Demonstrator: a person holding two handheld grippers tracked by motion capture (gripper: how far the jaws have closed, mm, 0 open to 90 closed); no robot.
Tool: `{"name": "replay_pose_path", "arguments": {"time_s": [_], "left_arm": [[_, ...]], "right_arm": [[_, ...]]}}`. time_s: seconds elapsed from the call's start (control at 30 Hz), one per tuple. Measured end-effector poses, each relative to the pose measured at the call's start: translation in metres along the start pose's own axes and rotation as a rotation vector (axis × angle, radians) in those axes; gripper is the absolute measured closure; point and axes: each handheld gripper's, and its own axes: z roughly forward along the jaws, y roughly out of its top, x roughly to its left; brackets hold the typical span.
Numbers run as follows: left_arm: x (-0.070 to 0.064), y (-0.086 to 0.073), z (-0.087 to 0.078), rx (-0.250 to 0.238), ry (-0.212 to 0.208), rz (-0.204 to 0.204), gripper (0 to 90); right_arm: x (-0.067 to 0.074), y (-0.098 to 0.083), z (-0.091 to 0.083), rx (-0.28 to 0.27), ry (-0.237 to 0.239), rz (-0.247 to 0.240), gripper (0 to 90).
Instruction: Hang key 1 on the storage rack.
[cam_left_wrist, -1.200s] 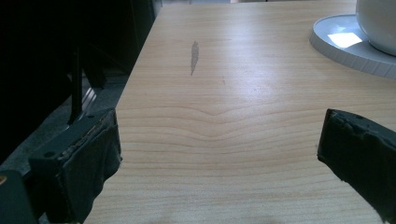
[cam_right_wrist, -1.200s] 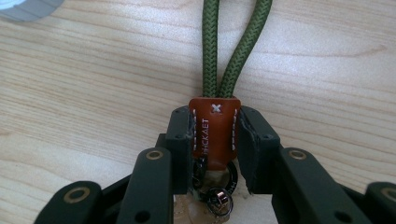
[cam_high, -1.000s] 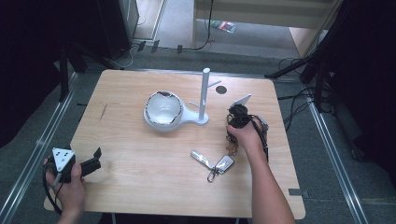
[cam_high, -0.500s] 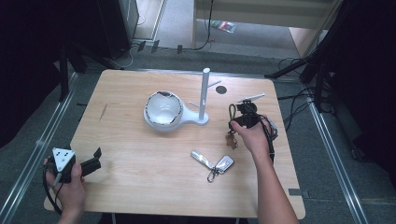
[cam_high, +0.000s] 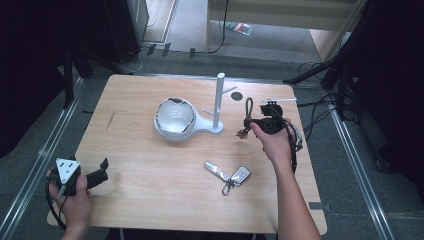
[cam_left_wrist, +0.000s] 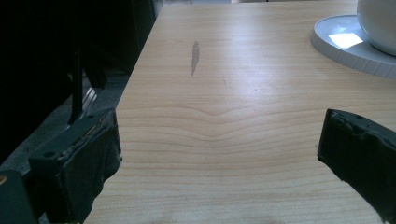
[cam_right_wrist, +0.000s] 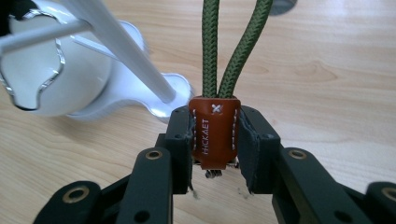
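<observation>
The right gripper (cam_right_wrist: 215, 140) squeezes the brown tab of the green cord loop (cam_right_wrist: 231, 51) near the table's (cam_high: 150, 200) right edge, loop pointing at the white peg stand (cam_high: 218, 102) beside it, while the left gripper (cam_left_wrist: 219, 154) waits open at the near left corner.

The keychain strap (cam_right_wrist: 214, 135) is a loop of olive-green braided cord whose two strands meet in a reddish-brown leather tab. The tab has white stitching down each side, a small stitched cross at its top, and pale stamped lettering running along its length. It stands upright, clamped on both sides between the black pads of the right gripper (cam_right_wrist: 215, 144). The two cord strands rise from the tab toward 12 o'clock, spreading slightly. A bit of metal peeks out beneath the tab. In the high view the strap (cam_high: 247, 112) is lifted off the table, at about 3 o'clock from the white stand's post (cam_high: 218, 100), just beside it.
</observation>
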Motion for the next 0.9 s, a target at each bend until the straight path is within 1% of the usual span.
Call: {"name": "replay_pose_path", "arguments": {"time_s": [0.03, 0.07, 0.13, 0.17, 0.23, 0.3, 0.33, 0.37, 0.4, 0.43, 0.47, 0.5, 0.53, 0.57, 0.6, 0.63, 0.67, 0.73, 0.77, 0.8, 0.83, 0.9], "left_arm": [[0.0, 0.0, 0.0, 0.0, 0.001, 0.0, 0.0], [0.0, 0.0, 0.0, 0.0, 0.001, 0.0, 0.0], [0.0, 0.0, 0.0, 0.001, 0.0, 0.0, 0.0], [0.0, 0.0, 0.0, 0.0, 0.001, 0.0, 0.0], [0.0, 0.0, 0.0, 0.0, 0.0, 0.0, 0.0], [0.0, 0.0, 0.0, 0.0, 0.0, 0.0, 0.0], [0.0, 0.0, 0.0, 0.0, 0.0, 0.0, 0.0], [0.0, 0.0, 0.0, 0.0, 0.0, 0.0, 0.0], [0.0, 0.0, 0.0, 0.0, 0.0, 0.0, 0.0], [0.0, 0.0, 0.0, 0.0, 0.0, 0.0, 0.0], [0.0, 0.0, 0.0, 0.001, 0.0, 0.001, 0.0], [0.0, 0.0, 0.0, 0.0, 0.0, 0.001, 0.0], [0.0, 0.0, 0.0, 0.0, 0.0, 0.0, 0.0], [0.0, 0.0, 0.0, 0.0, 0.0, 0.0, 0.0], [0.0, 0.0, 0.0, 0.0, 0.0, 0.0, 0.0], [0.0, 0.0, 0.0, 0.0, 0.0, 0.0, 0.0], [0.0, 0.0, 0.0, 0.001, -0.001, 0.0, 0.0], [0.0, 0.0, 0.0, 0.0, 0.0, 0.0, 0.0], [0.0, 0.0, 0.0, 0.0, 0.0, 0.0, 0.0], [0.0, 0.0, 0.0, 0.0, 0.0, 0.0, 0.0], [0.0, 0.0, 0.0, 0.0, -0.001, 0.0, 0.0], [0.0, 0.0, 0.0, 0.0, -0.001, 0.0, 0.0]], "right_arm": [[0.001, 0.001, -0.002, -0.008, 0.01, -0.005, 68.6], [0.002, 0.002, -0.004, -0.035, 0.025, -0.018, 68.6], [0.003, 0.003, -0.007, -0.062, 0.042, -0.03, 68.6], [0.003, 0.004, -0.008, -0.074, 0.048, -0.035, 68.6], [0.004, 0.004, -0.009, -0.079, 0.056, -0.036, 68.5], [0.005, 0.005, -0.011, -0.105, 0.073, -0.052, 68.4], [0.006, 0.006, -0.013, -0.137, 0.085, -0.071, 68.3], [0.006, 0.006, -0.013, -0.137, 0.085, -0.071, 68.3], [0.006, 0.006, -0.014, -0.165, 0.096, -0.088, 68.3], [0.006, 0.006, -0.014, -0.165, 0.096, -0.088, 68.3], [0.007, 0.006, -0.015, -0.186, 0.104, -0.1, 68.2], [0.008, 0.006, -0.016, -0.224, 0.095, -0.142, 68.1], [0.008, 0.006, -0.016, -0.224, 0.095, -0.142, 68.1], [0.01, 0.006, -0.016, -0.242, 0.085, -0.161, 68.1], [0.012, 0.006, -0.017, -0.277, 0.099, -0.183, 68.2], [0.012, 0.006, -0.017, -0.277, 0.099, -0.183, 68.2], [0.013, 0.006, -0.017, -0.293, 0.117, -0.194, 68.2], [0.014, 0.007, -0.018, -0.326, 0.131, -0.201, 68.2], [0.015, 0.007, -0.017, -0.354, 0.154, -0.206, 68.2], [0.015, 0.008, -0.016, -0.367, 0.163, -0.21, 68.2], [0.015, 0.008, -0.016, -0.367, 0.163, -0.21, 68.2], [0.014, 0.008, -0.015, -0.391, 0.178, -0.221, 68.2]]}}
